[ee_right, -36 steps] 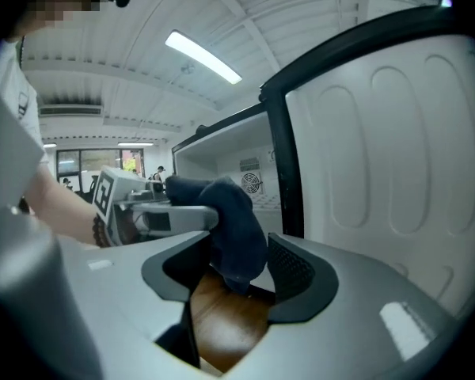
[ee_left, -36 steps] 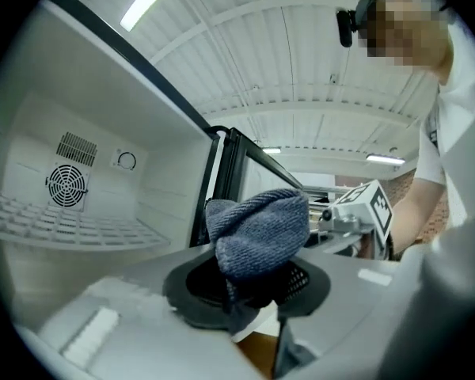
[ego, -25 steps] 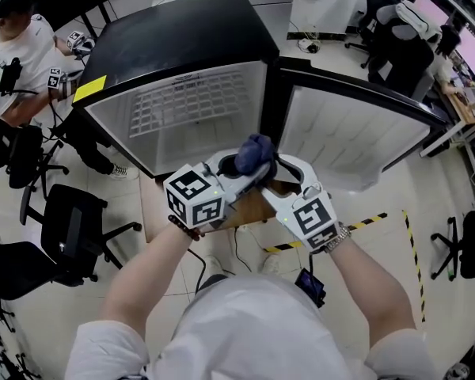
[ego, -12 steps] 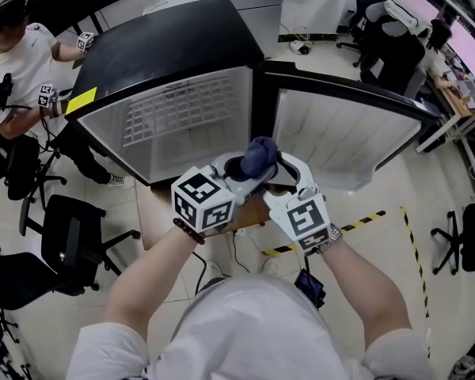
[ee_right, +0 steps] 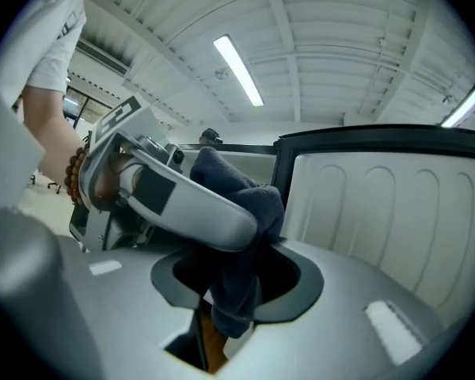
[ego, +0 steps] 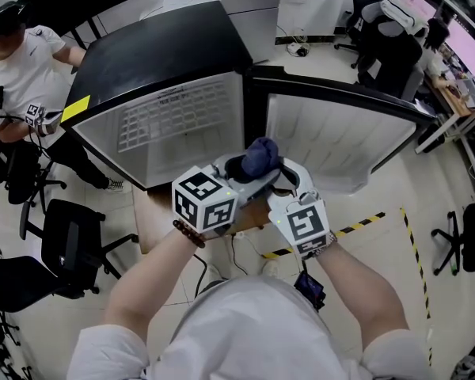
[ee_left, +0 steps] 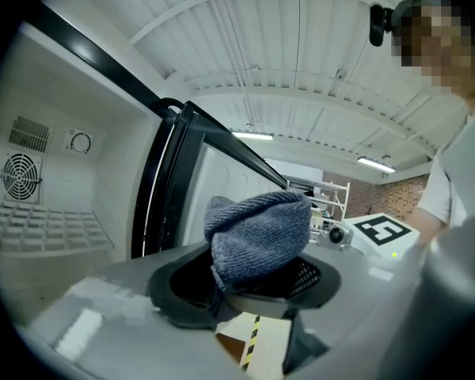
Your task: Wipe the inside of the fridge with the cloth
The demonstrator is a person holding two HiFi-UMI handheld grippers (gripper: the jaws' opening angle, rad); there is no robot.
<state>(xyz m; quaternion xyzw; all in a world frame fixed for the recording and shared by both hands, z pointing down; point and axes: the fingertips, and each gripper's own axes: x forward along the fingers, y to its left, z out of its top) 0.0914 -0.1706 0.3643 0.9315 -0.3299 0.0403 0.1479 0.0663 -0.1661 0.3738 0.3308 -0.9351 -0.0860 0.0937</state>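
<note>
Workroom floor and bystander
Black office chair point(ego: 73, 234) at left, person in white shirt point(ego: 17, 52) behind, striped floor tape point(ego: 366, 221) at right.

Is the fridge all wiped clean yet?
Not yet. Done: the fridge door stands open. In hand: the blue cloth sits between both grippers, in front of the fridge. The left gripper has just been opening its jaws around it, the right gripper closing on it. Left: the cloth isn't inside yet, so the wiping seems still to come.

Dark blue cloth point(ego: 259, 154) bunched before the open fridge point(ego: 162, 50).
</note>
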